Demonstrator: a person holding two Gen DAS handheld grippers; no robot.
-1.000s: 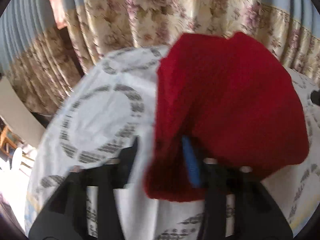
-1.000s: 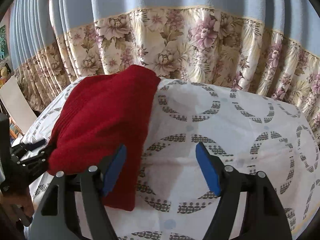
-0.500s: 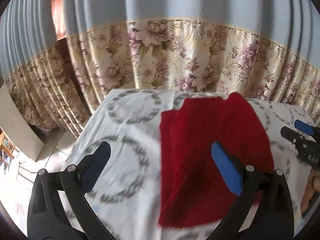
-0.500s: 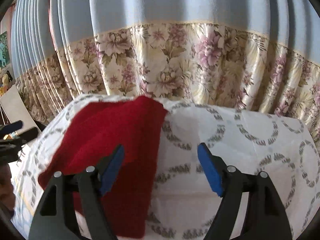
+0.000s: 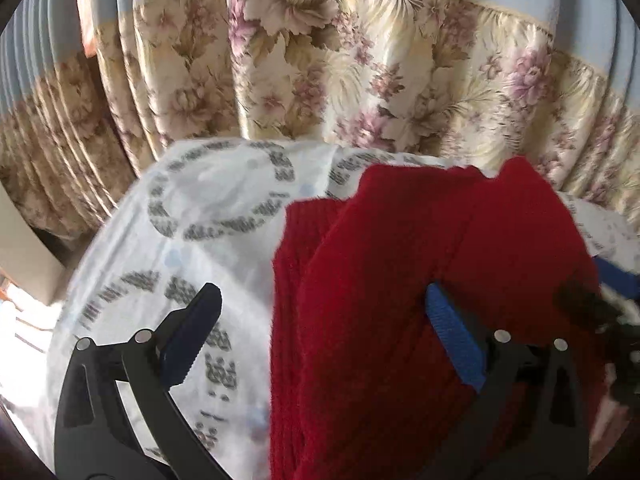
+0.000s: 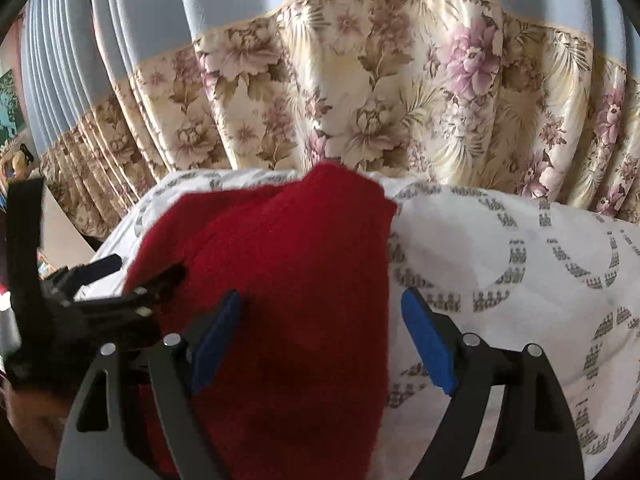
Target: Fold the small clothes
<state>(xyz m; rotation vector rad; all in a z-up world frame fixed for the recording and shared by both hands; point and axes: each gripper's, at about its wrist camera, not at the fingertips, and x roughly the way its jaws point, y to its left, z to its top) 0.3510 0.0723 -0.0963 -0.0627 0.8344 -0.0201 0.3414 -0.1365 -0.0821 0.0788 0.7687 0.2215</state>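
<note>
**On the patterned surface: red knit lies folded, both tongs spread**

On the white cloth-covered surface (image 5: pixel 224 248) printed with grey ring patterns lies the folded red knitted garment (image 5: pixel 420 300), in layers, with a ribbed edge showing along its left side in the left wrist view. The left tongs (image 5: pixel 324 340) hang over it with their blue-padded fingers (image 5: pixel 456 344) spread wide, released, holding nothing; the left finger sits over bare cloth, the right finger over the red knit. In the right wrist view the right tongs (image 6: pixel 320 340) are likewise spread and empty, straddling the garment's right edge (image 6: pixel 384 320): the left pad over the red knit, the right pad over the white cloth. Whether either pair touches the fabric cannot be told. The left tongs also appear at the left of the right wrist view (image 6: pixel 116 280), over the garment's left side. Behind the surface hangs a pleated curtain (image 6: pixel 360 100), pale blue above and cream with pink and tan flowers below.
</note>
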